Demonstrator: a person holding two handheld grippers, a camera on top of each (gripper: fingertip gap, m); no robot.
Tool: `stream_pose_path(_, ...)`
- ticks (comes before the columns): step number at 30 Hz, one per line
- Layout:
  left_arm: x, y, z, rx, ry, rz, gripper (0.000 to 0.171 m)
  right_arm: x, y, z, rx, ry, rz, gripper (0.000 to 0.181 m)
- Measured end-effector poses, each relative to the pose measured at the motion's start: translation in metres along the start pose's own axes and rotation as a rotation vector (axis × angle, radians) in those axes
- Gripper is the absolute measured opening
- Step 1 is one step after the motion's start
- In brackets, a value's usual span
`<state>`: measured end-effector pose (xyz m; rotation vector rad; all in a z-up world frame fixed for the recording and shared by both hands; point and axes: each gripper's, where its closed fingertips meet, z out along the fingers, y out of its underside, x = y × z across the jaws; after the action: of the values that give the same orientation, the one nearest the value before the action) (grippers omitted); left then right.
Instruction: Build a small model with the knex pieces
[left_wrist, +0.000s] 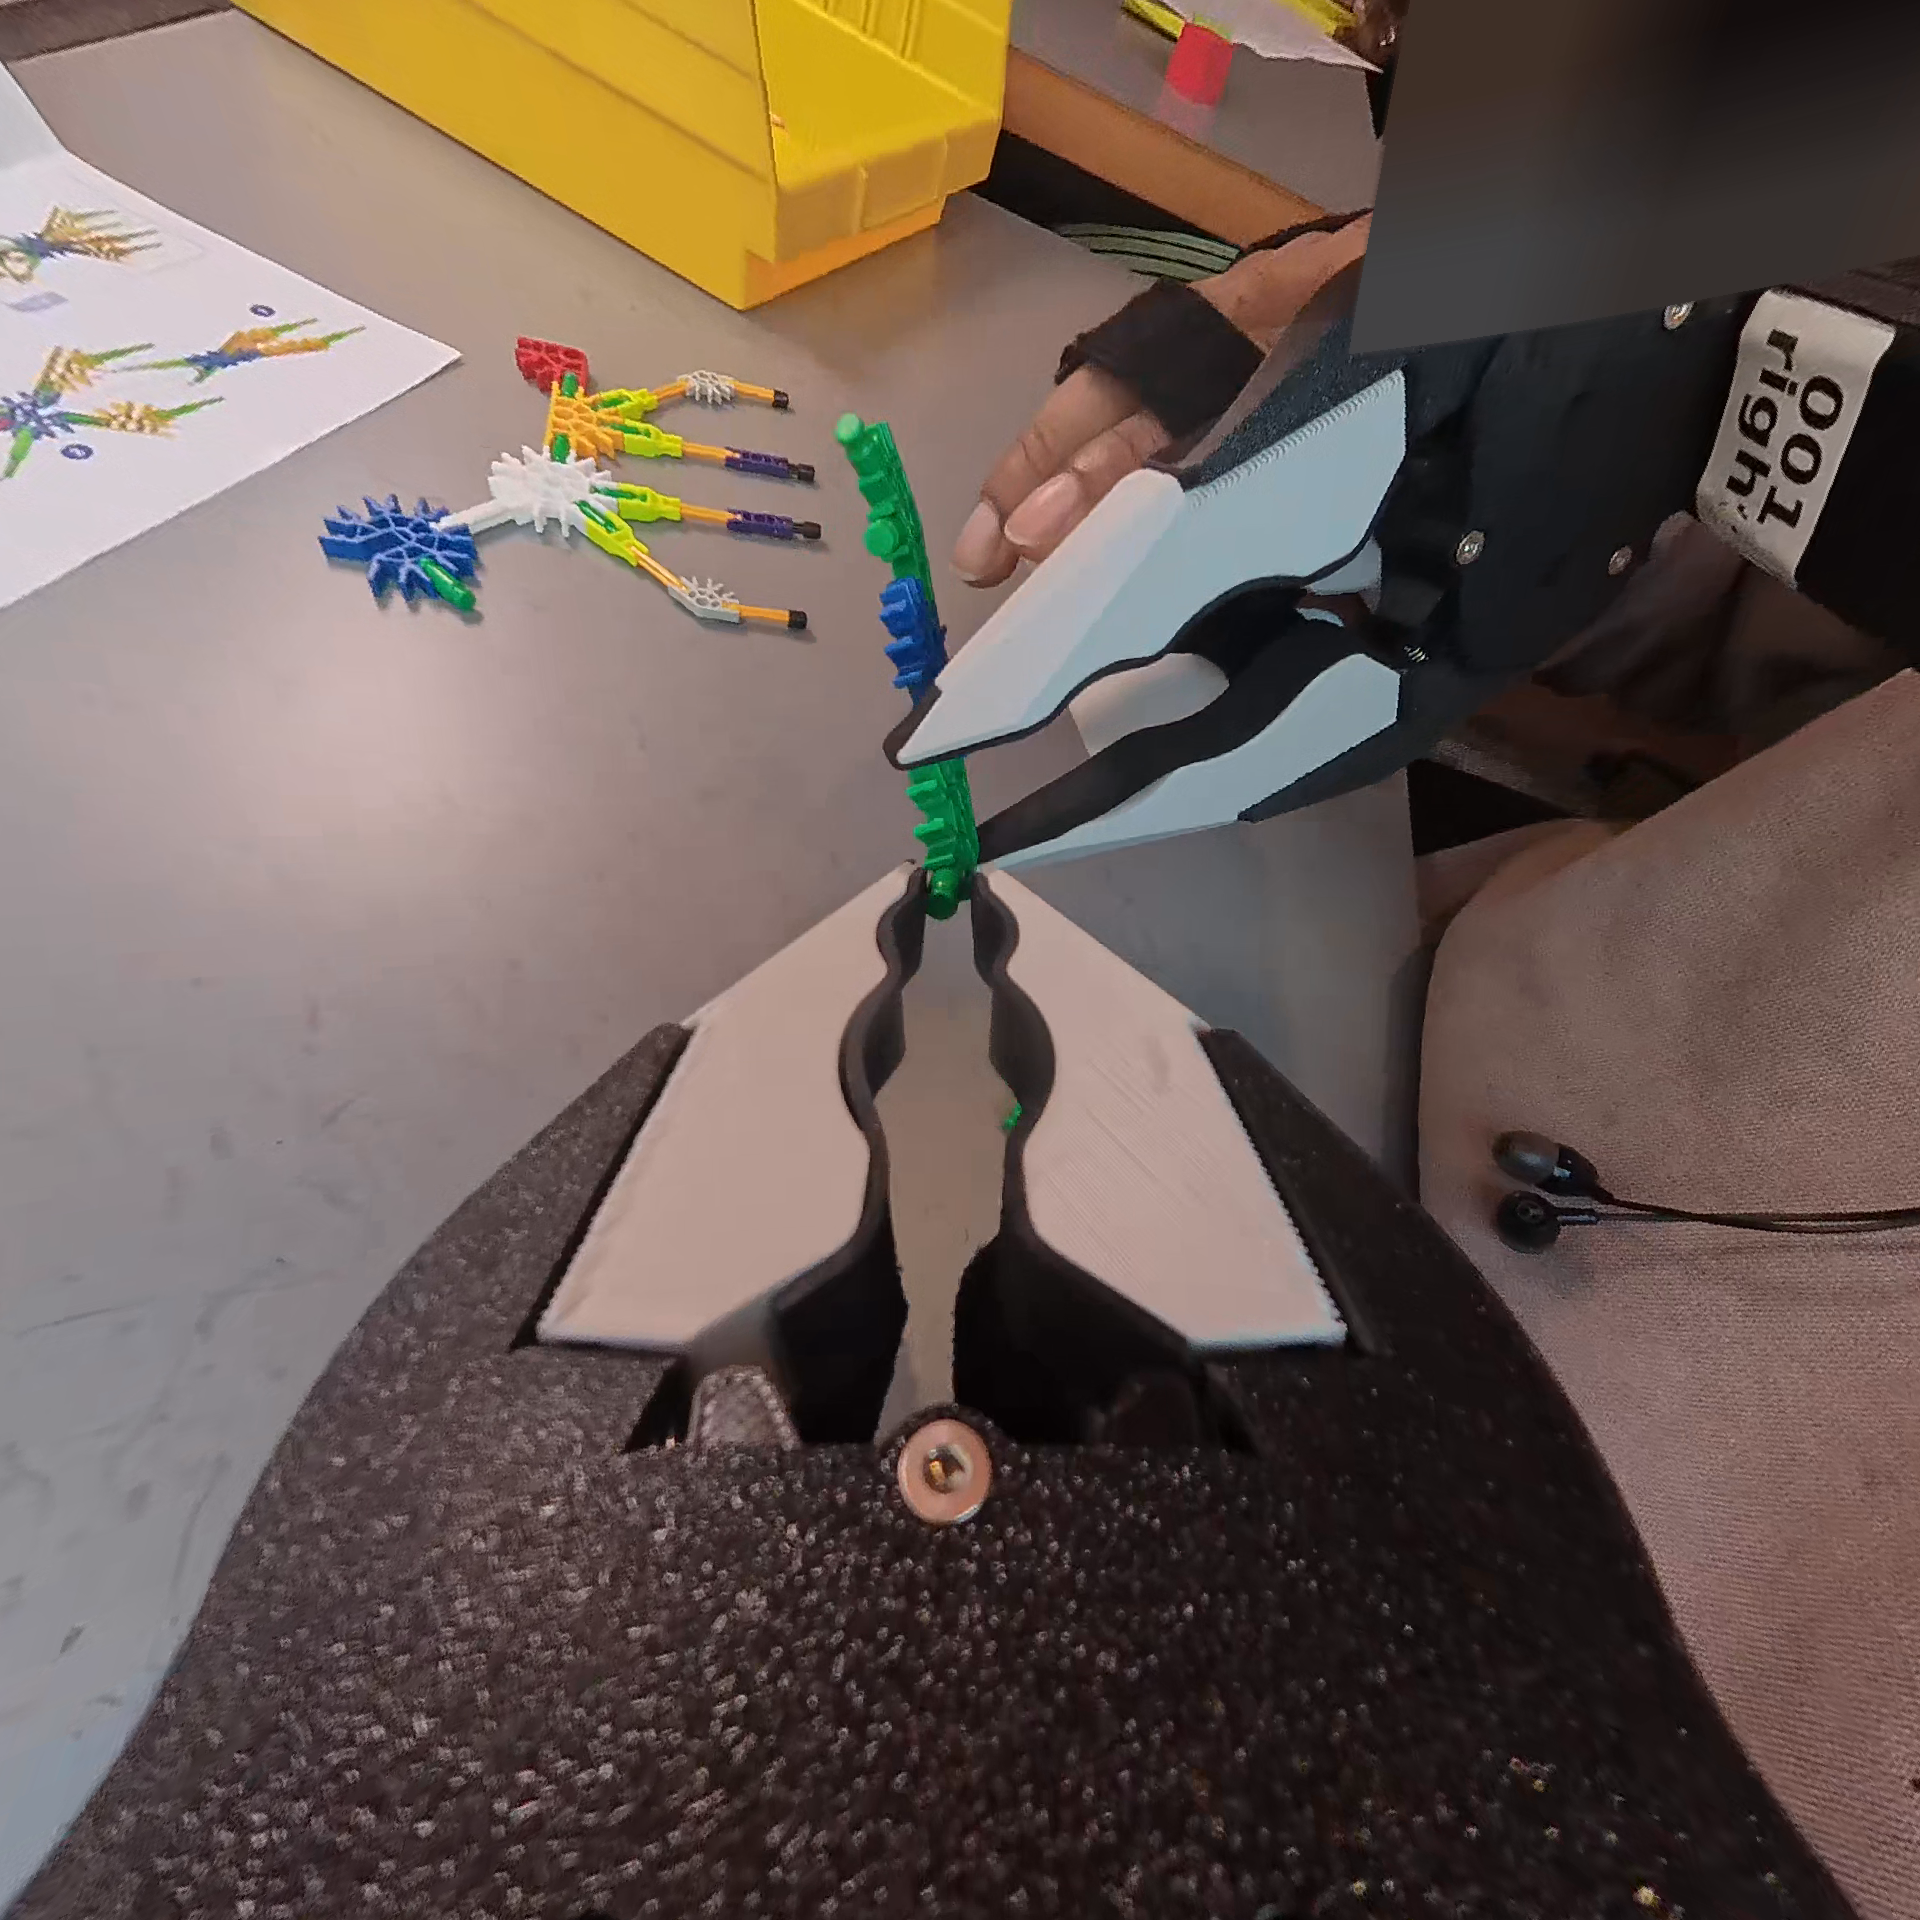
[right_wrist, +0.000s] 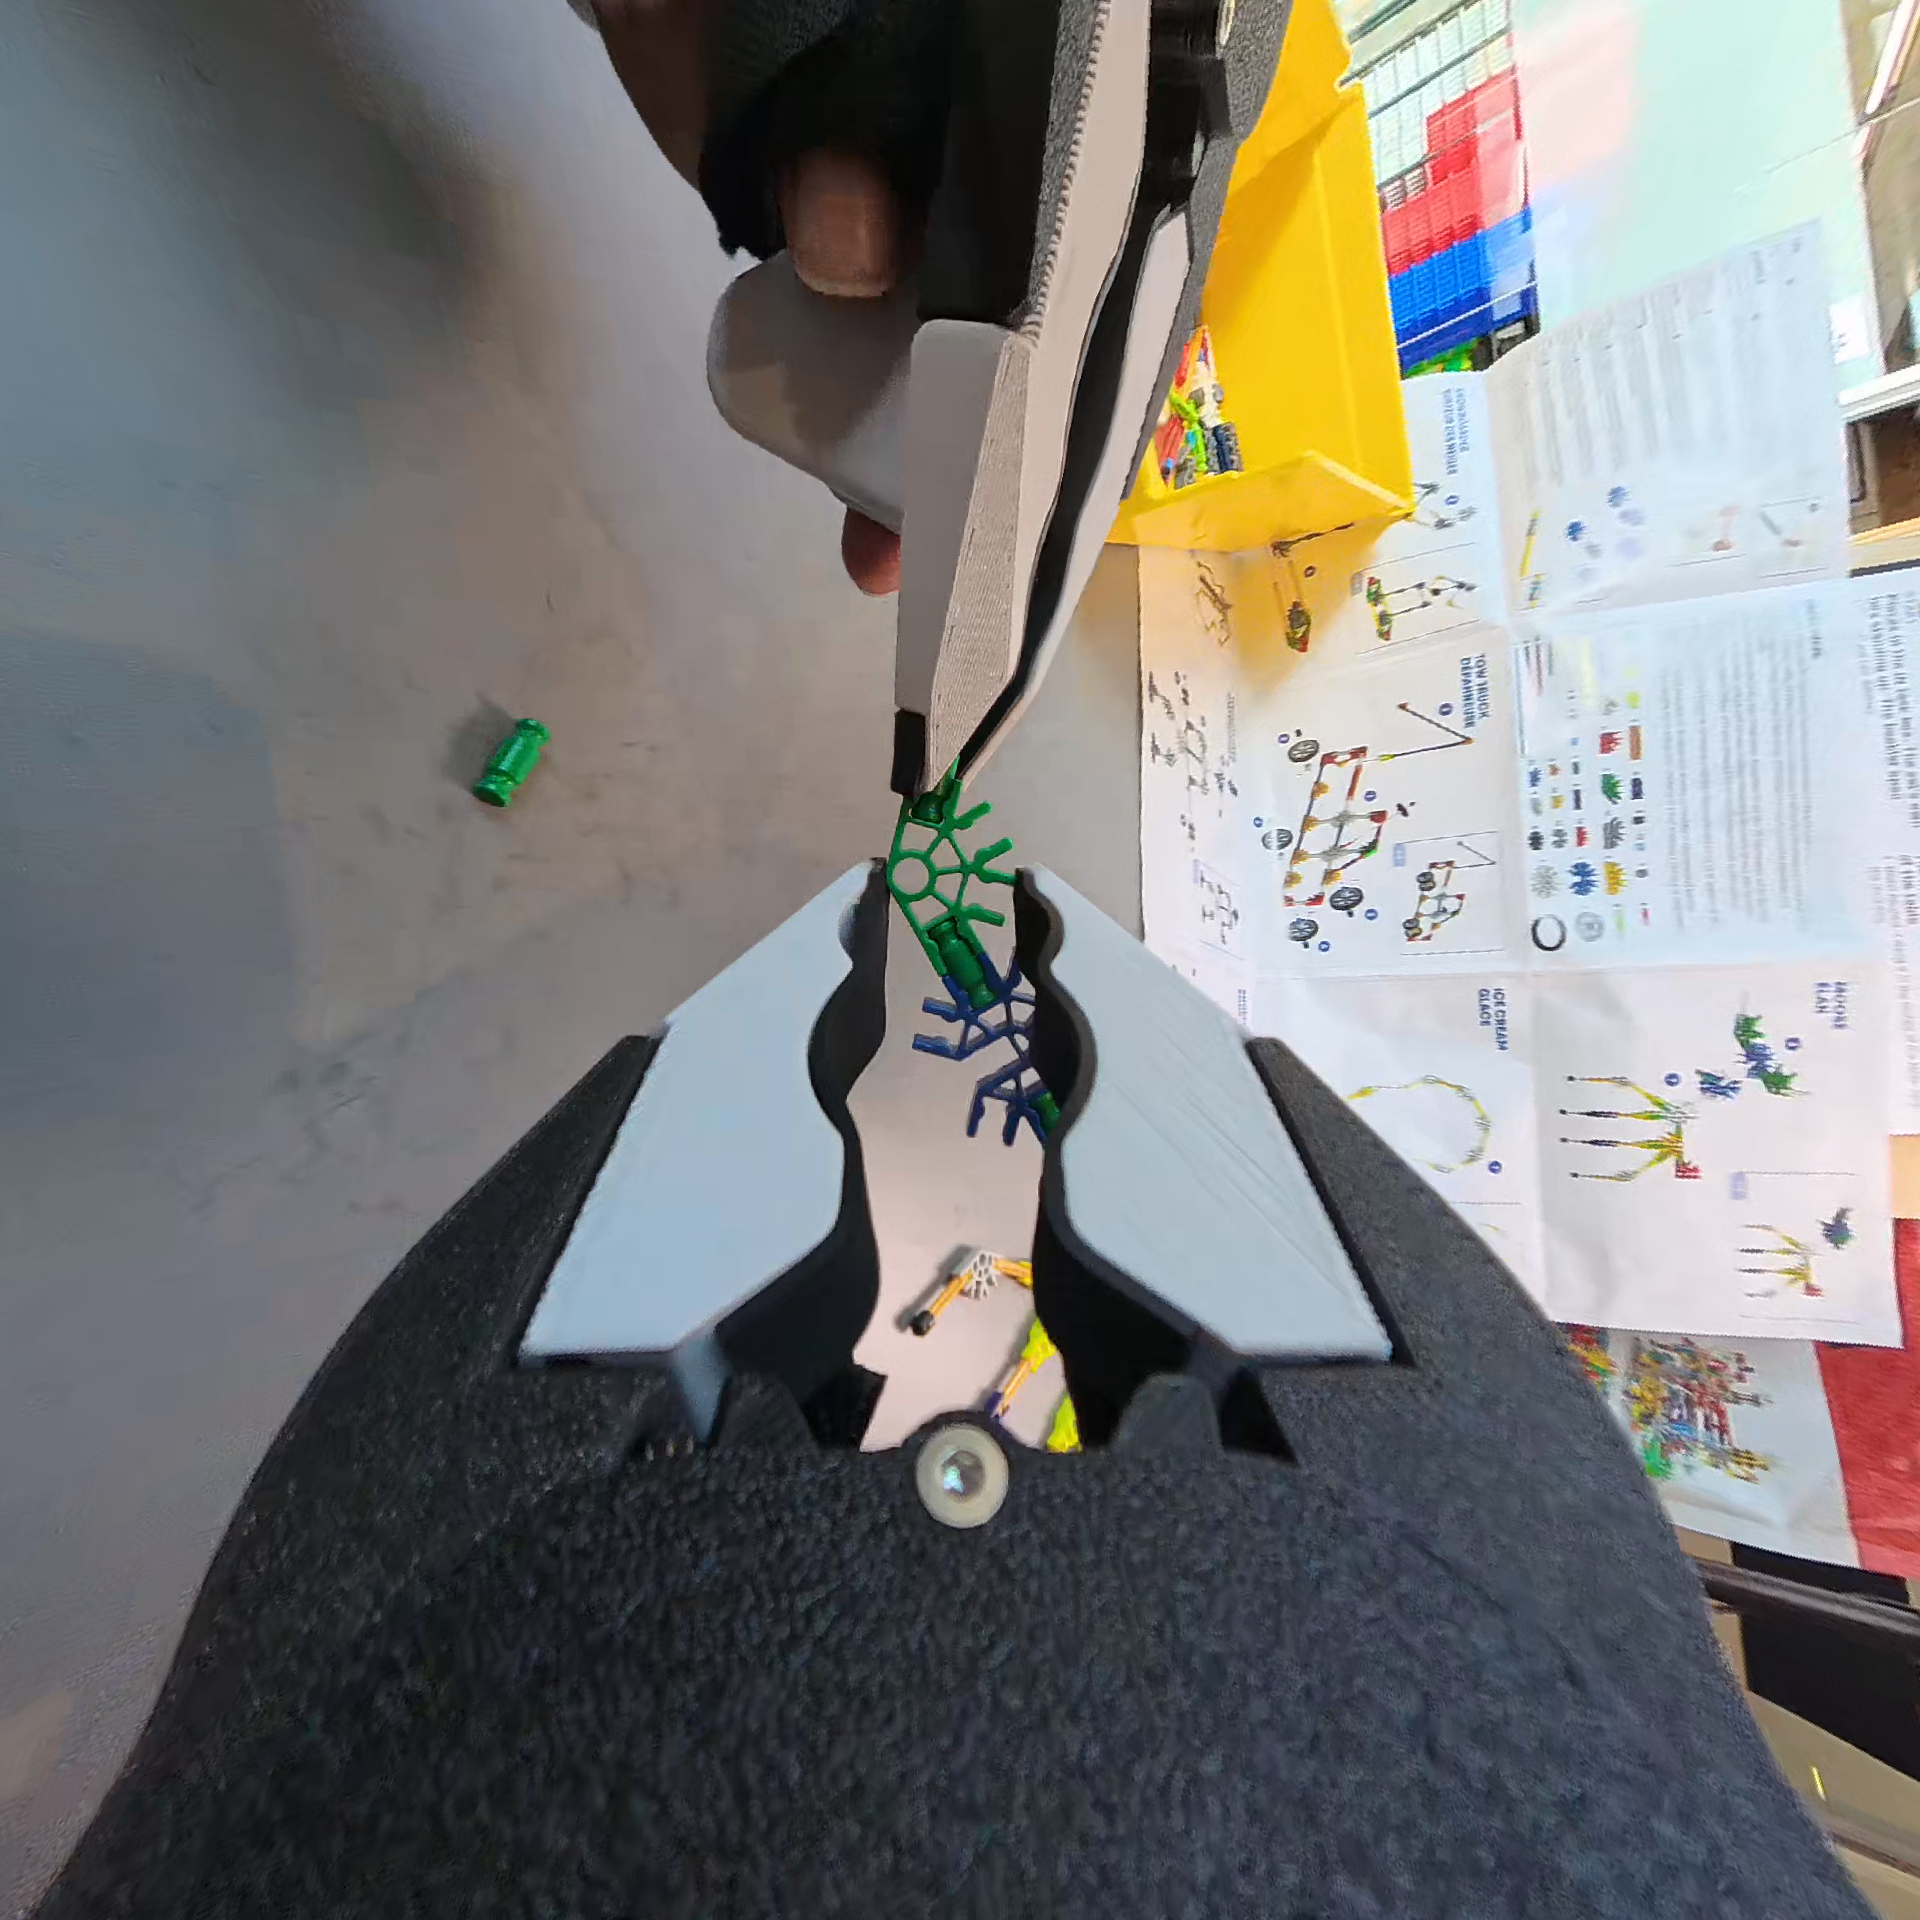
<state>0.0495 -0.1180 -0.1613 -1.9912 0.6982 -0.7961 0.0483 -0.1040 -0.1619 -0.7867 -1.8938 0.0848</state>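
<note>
Spreading across the far side: grey matte tabletop (left_wrist: 312, 883), then a yellow plastic parts bin (left_wrist: 727, 135) at far centre and a white printed instruction sheet (left_wrist: 156, 364) far left. Lying flat left of centre, a multicoloured fan of snapped plastic rods and connectors (left_wrist: 561, 488). Held upright in mid-air near centre, a thin green-and-blue chain of snowflake-shaped plastic connectors (left_wrist: 914, 644): probably light, stiff, prone to popping apart at the joints, best taken by the flat connector faces. Left gripper (left_wrist: 945, 894) clamped on its near green end. Right gripper (right_wrist: 951, 894) parted, straddling the chain mid-length. Loose small green plastic rod (right_wrist: 509, 762) resting alone.
</note>
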Motion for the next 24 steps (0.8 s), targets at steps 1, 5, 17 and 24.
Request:
stream_pose_path(1, 0.0, -0.004, -0.001, 0.009, -0.006, 0.021, 0.007, 0.004, 0.0, -0.001, 0.005, 0.021, 0.007, 0.023)
stream_pose_path(5, -0.009, -0.025, -0.011, 0.095, -0.075, 0.153, 0.005, 0.041, -0.008, -0.021, 0.151, 0.125, 0.251, 0.025)
stream_pose_path(17, 0.002, -0.09, -0.035, 0.504, 0.135, 0.013, 0.005, 0.085, -0.017, -0.036, 0.778, -0.316, 1.261, 0.032)
stream_pose_path(24, -0.016, -0.088, -0.031, 0.515, 0.128, -0.135, 0.005, 0.093, -0.027, -0.015, 0.764, -0.346, 1.121, 0.005)
